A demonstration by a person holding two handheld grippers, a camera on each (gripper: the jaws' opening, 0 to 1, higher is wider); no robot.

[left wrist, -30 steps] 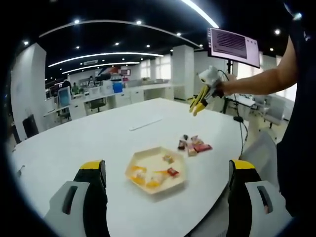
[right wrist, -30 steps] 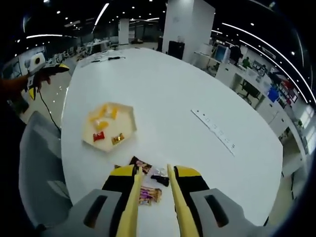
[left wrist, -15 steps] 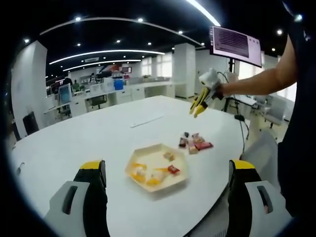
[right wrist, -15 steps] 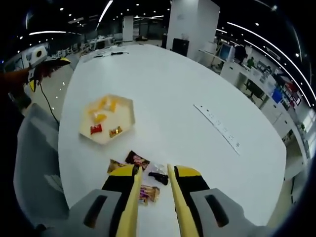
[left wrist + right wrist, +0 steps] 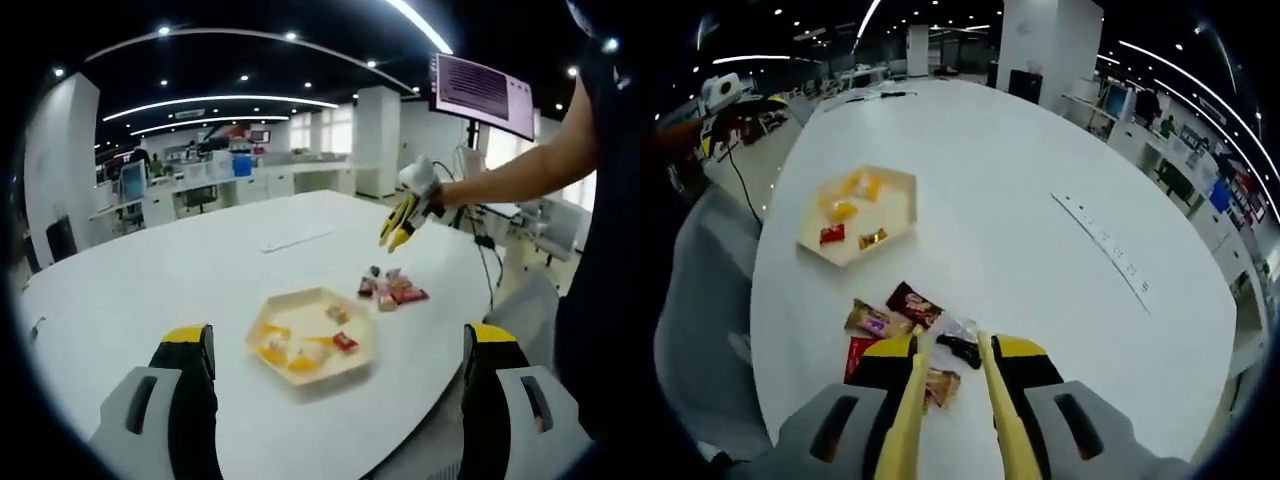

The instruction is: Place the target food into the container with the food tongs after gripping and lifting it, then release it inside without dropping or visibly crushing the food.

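A: Where's the food we're after?

B: In the right gripper view a loose heap of wrapped snacks (image 5: 905,325) lies on the near part of the white worktop (image 5: 1010,200), just beyond the tips of the yellow tongs (image 5: 950,400). The hexagonal tray (image 5: 902,200) sits farther off to the left, apart from the heap, already holding a few pieces.

A: And the claws?

B: The right claw (image 5: 950,345) carries the tongs, whose blades stand a narrow gap apart with nothing between them; a dark wrapper (image 5: 958,350) lies in line with the gap, though I can't tell whether the tips touch it. In the left gripper view the left claw (image 5: 335,340) is spread wide and empty, above the near edge of the worktop, facing the tray.

A: What could go wrong?

B: The wrappers look glossy and crinkly, thin film over small flat bars, so I'd judge smooth tong blades could slide off one and drop it on the way across. Squeeze harder to prevent that and a soft piece might crush. The heap is crowded too; the blades could pinch two packets, or nudge neighbours toward the worktop's edge nearby. The tray looks light, shallow-walled card or plastic, so a careless release might bounce out.
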